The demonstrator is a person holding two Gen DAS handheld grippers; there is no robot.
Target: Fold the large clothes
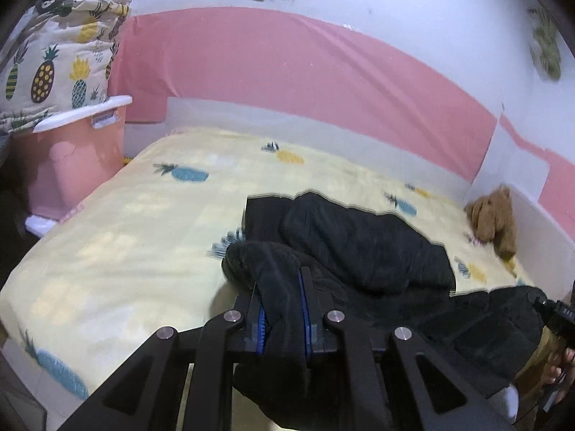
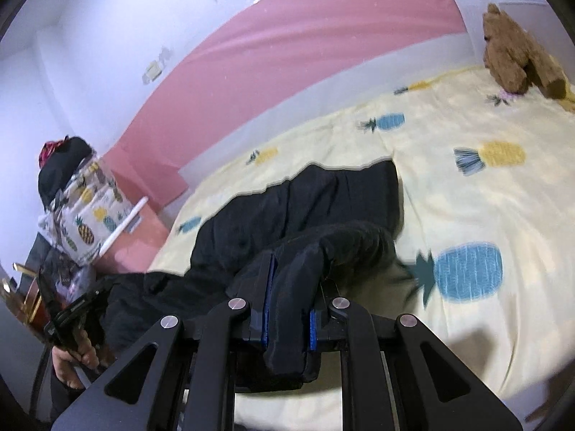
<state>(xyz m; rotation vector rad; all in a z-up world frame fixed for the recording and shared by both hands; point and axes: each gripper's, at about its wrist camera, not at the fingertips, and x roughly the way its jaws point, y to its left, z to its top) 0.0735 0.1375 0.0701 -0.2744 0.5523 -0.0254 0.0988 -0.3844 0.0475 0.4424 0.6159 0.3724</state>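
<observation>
A large black garment [image 1: 366,244] lies partly folded on the bed, its near edge lifted off the sheet. In the left wrist view my left gripper [image 1: 282,287] is shut on a thick fold of that black cloth, which bulges out over the fingertips. The right wrist view shows my right gripper [image 2: 293,276] shut on another bunch of the same black garment [image 2: 323,197], with cloth draping down between the blue pads. Each view catches the other gripper at its edge, held in a hand [image 2: 72,355]. The fingertips are hidden by cloth.
The bed wears a pale yellow sheet with pineapples [image 1: 125,237]. A brown plush toy [image 1: 492,215] sits at the far corner by the white bed rail. A pink bin [image 1: 75,165] heaped with pineapple-print bedding stands beside the bed. Pink and white wall behind.
</observation>
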